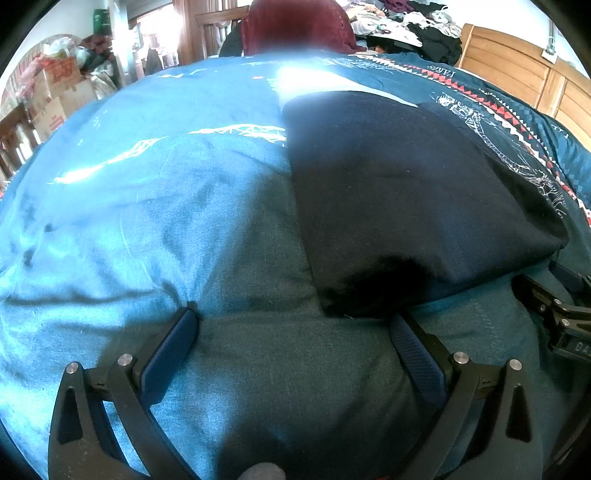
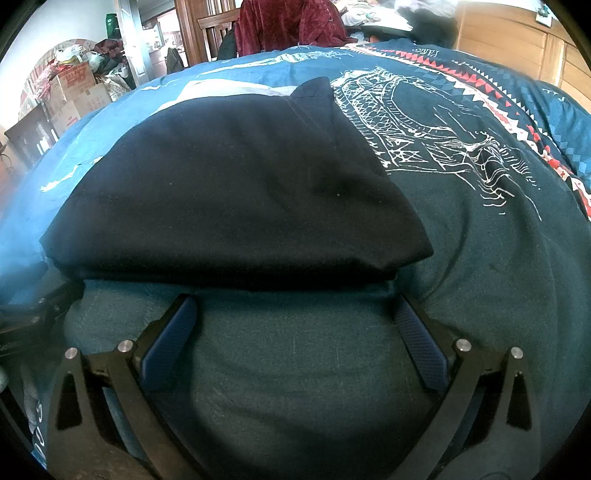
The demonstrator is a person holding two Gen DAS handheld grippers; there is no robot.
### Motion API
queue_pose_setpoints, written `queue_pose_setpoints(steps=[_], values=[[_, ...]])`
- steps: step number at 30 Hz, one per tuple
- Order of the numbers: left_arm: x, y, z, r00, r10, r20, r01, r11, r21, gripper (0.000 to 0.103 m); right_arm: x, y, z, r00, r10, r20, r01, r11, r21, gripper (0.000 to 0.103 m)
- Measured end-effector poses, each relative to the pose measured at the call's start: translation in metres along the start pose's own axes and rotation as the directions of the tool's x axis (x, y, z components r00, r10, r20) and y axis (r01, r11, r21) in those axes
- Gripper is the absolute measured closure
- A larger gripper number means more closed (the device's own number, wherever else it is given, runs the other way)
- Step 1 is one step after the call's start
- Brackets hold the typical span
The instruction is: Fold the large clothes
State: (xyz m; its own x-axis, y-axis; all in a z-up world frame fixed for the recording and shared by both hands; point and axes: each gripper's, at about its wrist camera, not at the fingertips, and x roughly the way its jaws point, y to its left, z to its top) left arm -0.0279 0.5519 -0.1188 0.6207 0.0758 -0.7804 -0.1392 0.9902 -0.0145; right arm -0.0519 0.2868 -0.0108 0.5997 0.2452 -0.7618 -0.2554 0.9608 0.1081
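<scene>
Only right view shows folded garment (image 2: 229,184) whole, white print (image 2: 413,122)

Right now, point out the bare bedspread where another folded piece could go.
Bare blue bedspread lies left of the dark folded garment, toward the cardboard boxes. A narrower strip runs between its near edge and the open left gripper and right gripper. The far clothes pile is crowded.

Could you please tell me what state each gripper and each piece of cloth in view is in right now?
left gripper: open, fingers spread, holding nothing, at the garment's near edge.
right gripper: open, fingers spread, holding nothing, at the same edge.
dark garment: folded, lying flat on the bedspread.
blue bedspread: spread out, slightly wrinkled.
pile of clothes: unfolded, heaped beyond the bed.
</scene>
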Motion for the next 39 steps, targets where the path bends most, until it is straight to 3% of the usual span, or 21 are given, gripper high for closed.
queue_pose_setpoints(steps=[33, 36, 39], values=[[0.001, 0.004, -0.001, 1.0, -0.014, 0.005, 0.014, 1.0, -0.01, 0.0, 0.006, 0.004, 0.007, 0.999, -0.01, -0.046, 0.009, 1.0, -0.027, 0.0], [0.001, 0.004, -0.002, 1.0, -0.013, 0.004, 0.013, 1.0, -0.01, 0.0, 0.006, 0.006, 0.011, 0.995, -0.013, -0.096, 0.009, 0.999, -0.04, 0.0], [0.001, 0.004, -0.002, 1.0, -0.014, 0.004, 0.014, 1.0, -0.01, 0.0, 0.009, 0.006, 0.019, 0.978, -0.008, -0.209, 0.001, 0.999, -0.033, 0.0]])
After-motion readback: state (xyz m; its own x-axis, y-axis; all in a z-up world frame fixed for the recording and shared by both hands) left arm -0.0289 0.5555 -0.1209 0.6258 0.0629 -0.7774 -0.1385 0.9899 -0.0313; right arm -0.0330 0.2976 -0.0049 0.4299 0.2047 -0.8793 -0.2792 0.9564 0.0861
